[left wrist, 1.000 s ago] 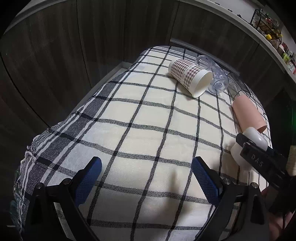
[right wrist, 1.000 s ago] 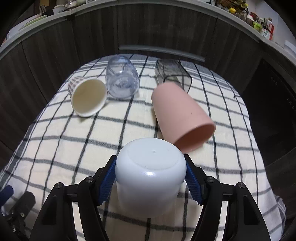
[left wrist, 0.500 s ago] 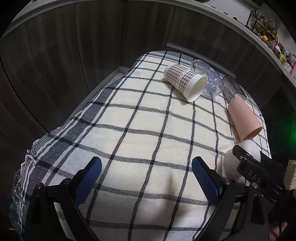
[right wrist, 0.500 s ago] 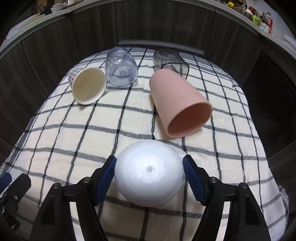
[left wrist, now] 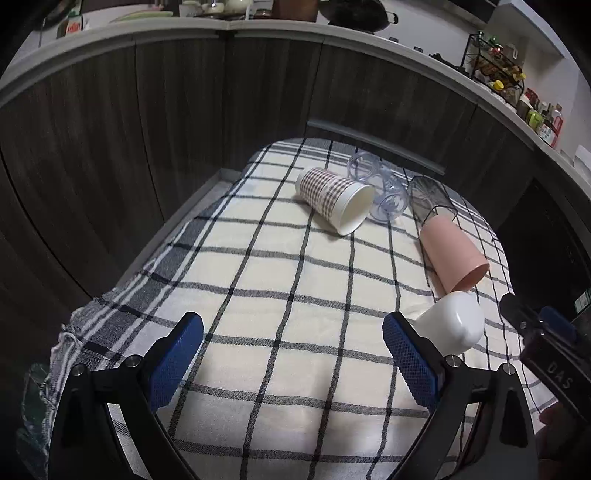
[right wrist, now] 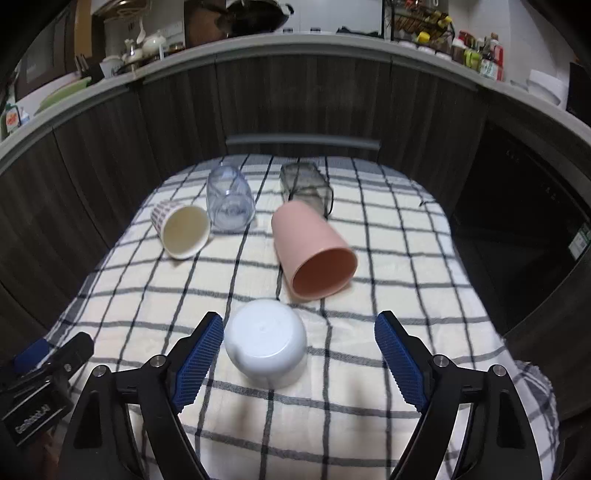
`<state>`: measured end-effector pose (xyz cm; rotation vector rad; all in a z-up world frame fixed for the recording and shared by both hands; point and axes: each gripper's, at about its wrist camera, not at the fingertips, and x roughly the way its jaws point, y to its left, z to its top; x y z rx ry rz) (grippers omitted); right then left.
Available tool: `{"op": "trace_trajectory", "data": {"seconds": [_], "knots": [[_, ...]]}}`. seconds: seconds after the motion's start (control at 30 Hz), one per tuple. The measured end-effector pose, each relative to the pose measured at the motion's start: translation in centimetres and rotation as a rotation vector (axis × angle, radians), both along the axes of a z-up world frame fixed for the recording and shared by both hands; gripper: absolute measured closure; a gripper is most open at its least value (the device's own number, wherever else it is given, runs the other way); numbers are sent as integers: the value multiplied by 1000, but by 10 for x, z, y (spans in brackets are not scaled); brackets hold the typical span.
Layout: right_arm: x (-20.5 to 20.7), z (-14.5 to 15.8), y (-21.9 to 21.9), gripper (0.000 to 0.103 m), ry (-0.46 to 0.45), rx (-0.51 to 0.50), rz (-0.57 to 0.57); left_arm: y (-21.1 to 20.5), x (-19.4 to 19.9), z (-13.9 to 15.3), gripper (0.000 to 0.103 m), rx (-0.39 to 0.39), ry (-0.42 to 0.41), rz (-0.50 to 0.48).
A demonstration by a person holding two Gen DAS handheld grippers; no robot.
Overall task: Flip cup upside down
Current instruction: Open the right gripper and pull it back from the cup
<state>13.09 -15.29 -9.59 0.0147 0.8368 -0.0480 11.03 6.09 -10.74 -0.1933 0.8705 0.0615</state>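
Right wrist: white cup [right wrist: 266, 341] between parted tongs [right wrist: 299, 356].

The left wrist view looks down and forward from the near left over the checked cloth [left wrist: 258, 266], its fingers [left wrist: 177, 354] framing the bottom. The right wrist view faces the same way from the near right. Both share the white cup [left wrist: 452, 326] [right wrist: 266, 341] and the pink cup [left wrist: 452, 254] [right wrist: 314, 251].

This is a home kitchen. A long grey countertop [right wrist: 332, 40] runs above dark wood cabinet fronts [right wrist: 295, 99]. On it stand a wok [right wrist: 255, 14], teapots [right wrist: 151, 40], a wire rack [left wrist: 493, 68] with jars, and sauce bottles [right wrist: 480, 55]. A checked cloth [right wrist: 240, 288] covers the table.
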Motion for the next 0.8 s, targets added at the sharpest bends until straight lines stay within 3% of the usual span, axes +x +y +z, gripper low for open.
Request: {"op": "trace_trajectory", "data": {"seconds": [0.27, 0.8], "knots": [[-30, 38, -5, 11, -105, -33, 3, -17, -15, 31, 4, 26, -61, -60], [-71, 70, -18, 6, -197, -29, -4, -36, -40, 61, 2, 100, -142, -114]]}}
